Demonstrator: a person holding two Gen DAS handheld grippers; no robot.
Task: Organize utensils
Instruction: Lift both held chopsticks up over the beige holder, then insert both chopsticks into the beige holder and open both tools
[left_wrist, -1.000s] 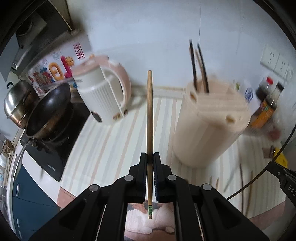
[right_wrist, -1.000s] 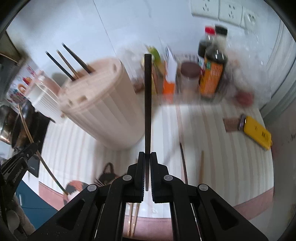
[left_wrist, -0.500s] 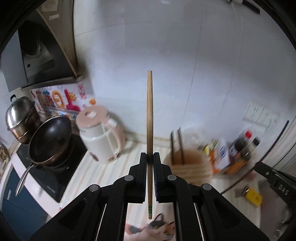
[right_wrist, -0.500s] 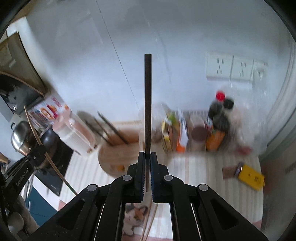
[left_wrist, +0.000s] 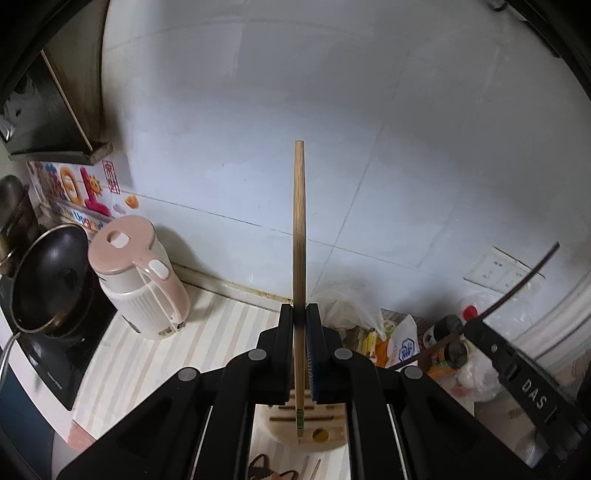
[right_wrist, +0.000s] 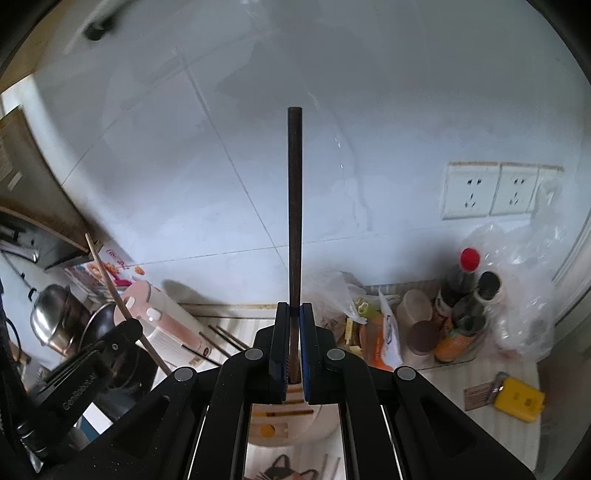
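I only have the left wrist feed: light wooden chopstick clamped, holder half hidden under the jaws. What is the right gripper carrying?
Observer: The right gripper is shut on a dark chopstick, pointing straight out along its fingers.
Operator: Anything already in the holder?
Observer: Yes, dark chopsticks lean out of the beige holder on its left side in the right wrist view.
Operator: What's right of the bottles?
Observer: A yellow object lies on the counter beside a brown card.

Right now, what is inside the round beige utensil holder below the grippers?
The round beige utensil holder shows narrow top slots and one round hole. Dark chopsticks stick up at its far side. The gripper bodies cover the rest, and its inside is unseen.
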